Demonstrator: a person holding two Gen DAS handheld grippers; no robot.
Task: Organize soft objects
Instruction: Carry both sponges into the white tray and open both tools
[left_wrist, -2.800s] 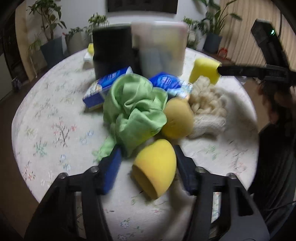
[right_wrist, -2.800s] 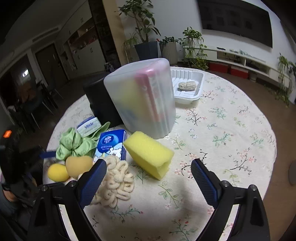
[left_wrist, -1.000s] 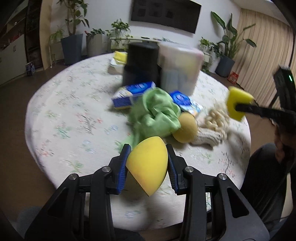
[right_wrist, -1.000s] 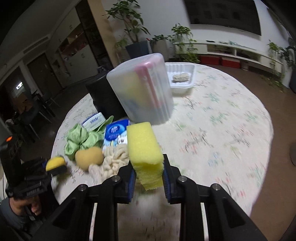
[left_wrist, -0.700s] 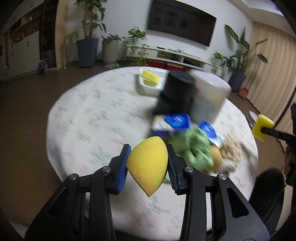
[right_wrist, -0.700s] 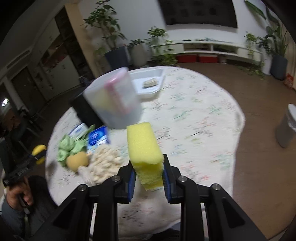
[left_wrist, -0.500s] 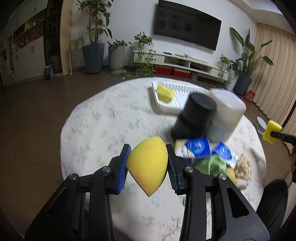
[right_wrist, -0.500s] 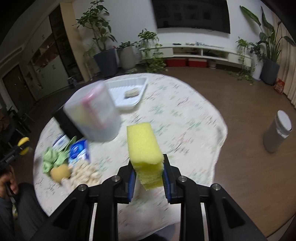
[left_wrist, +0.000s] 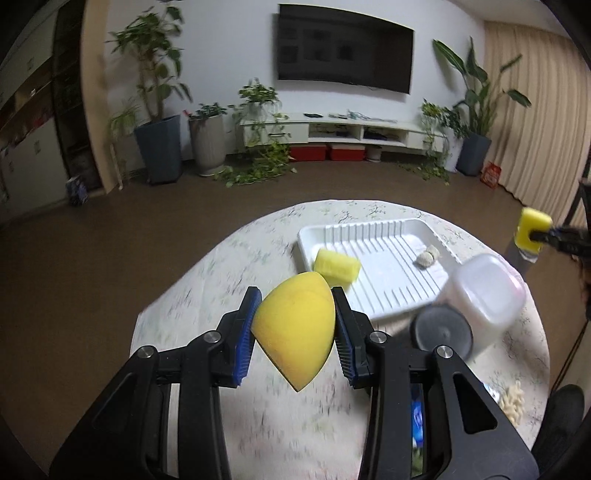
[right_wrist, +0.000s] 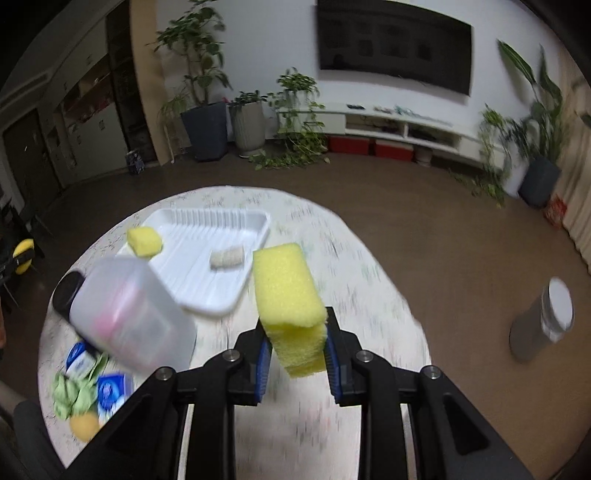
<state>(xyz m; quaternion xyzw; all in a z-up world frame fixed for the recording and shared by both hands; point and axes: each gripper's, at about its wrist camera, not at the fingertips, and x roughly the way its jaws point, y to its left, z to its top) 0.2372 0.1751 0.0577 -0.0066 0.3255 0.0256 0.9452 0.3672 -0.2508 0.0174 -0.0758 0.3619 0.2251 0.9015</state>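
The left gripper (left_wrist: 297, 326) has its jaws pinching a rounded yellow sponge (left_wrist: 295, 325) with a pointed lower end, held in the air above the near part of the round floral counter (left_wrist: 221, 266). The right gripper (right_wrist: 295, 350) has its jaws clamped on the lower end of a rectangular yellow sponge (right_wrist: 286, 295), which stands upright above the counter. Farther off on the counter sits a white ribbed tray (left_wrist: 384, 243); a small yellow sponge block (left_wrist: 337, 266) rests at its left edge and a small beige scrubber (left_wrist: 426, 255) lies inside it, toward the right. Just in front of the tray stand a black cylinder (left_wrist: 441, 332) and a translucent plastic container (left_wrist: 484, 291), side by side. In the right wrist view, a green cloth (right_wrist: 72, 397), blue tissue packs (right_wrist: 109, 393) and a yellow-brown round sponge (right_wrist: 84, 426) lie together at the counter's lower left, blurred. A grey bin (right_wrist: 543, 319) stands on the floor to the right.
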